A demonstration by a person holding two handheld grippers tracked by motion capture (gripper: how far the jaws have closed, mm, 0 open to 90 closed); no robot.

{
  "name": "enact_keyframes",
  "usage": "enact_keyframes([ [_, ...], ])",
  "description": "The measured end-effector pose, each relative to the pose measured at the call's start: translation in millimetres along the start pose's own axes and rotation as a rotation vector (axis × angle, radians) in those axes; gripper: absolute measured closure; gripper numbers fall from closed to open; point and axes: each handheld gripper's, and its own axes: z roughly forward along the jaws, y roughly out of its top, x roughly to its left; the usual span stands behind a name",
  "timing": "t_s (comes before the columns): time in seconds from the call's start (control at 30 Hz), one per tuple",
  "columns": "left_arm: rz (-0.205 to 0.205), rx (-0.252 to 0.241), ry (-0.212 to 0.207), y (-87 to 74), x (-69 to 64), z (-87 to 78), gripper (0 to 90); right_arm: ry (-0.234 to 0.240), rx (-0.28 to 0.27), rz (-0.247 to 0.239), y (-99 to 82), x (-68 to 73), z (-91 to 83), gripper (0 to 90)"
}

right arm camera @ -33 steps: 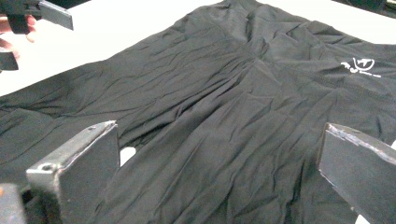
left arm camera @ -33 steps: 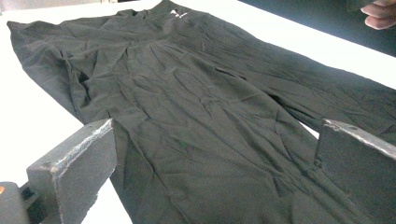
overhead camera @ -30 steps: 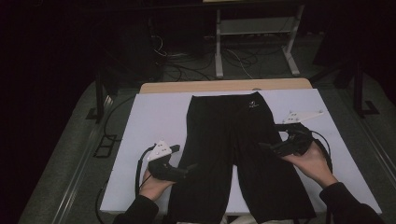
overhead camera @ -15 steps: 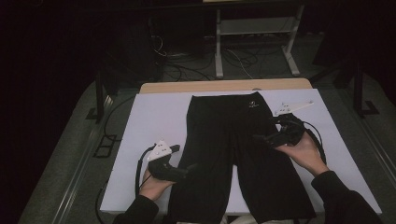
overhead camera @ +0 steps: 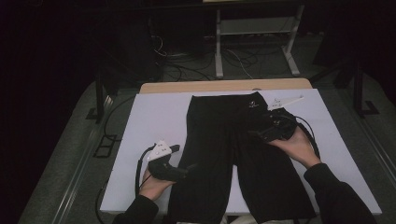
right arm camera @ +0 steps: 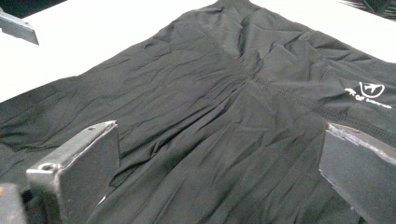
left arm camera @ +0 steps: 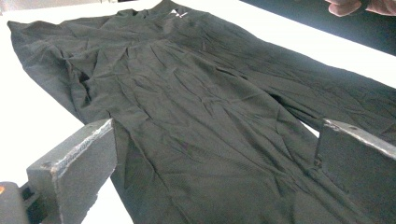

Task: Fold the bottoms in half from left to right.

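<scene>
A pair of black shorts [overhead camera: 233,154] lies flat on the white table [overhead camera: 154,116], waistband at the far side, two legs toward the person. A small white logo [right arm camera: 369,91] marks the waistband. My left gripper [overhead camera: 189,169] is at the outer edge of the left leg, jaws wide apart over the cloth [left arm camera: 210,140], holding nothing. My right gripper [overhead camera: 254,134] hovers over the upper right part of the shorts, just below the waistband, jaws also wide apart above the fabric [right arm camera: 219,130].
A white tag or paper strip [overhead camera: 285,100] lies on the table beyond the right gripper. A wooden table edge [overhead camera: 224,86] runs along the far side. Cables and a metal stand [overhead camera: 252,37] sit on the dark floor behind.
The right gripper has moved away from the person and leftward, from the right leg's outer edge to the area under the waistband. The left gripper has stayed put.
</scene>
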Motion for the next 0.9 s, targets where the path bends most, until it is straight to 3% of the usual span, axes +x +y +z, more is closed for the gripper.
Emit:
enact_keyframes([
  [0.4,0.000,-0.002,0.009,-0.1,1.1,-0.1,0.0,-0.006,-0.003,-0.012,19.2,-4.7,5.4,0.0],
  [0.9,-0.005,-0.009,0.005,-0.1,1.6,-0.5,0.0,-0.018,0.009,-0.025,40.8,-5.9,23.8,0.0],
])
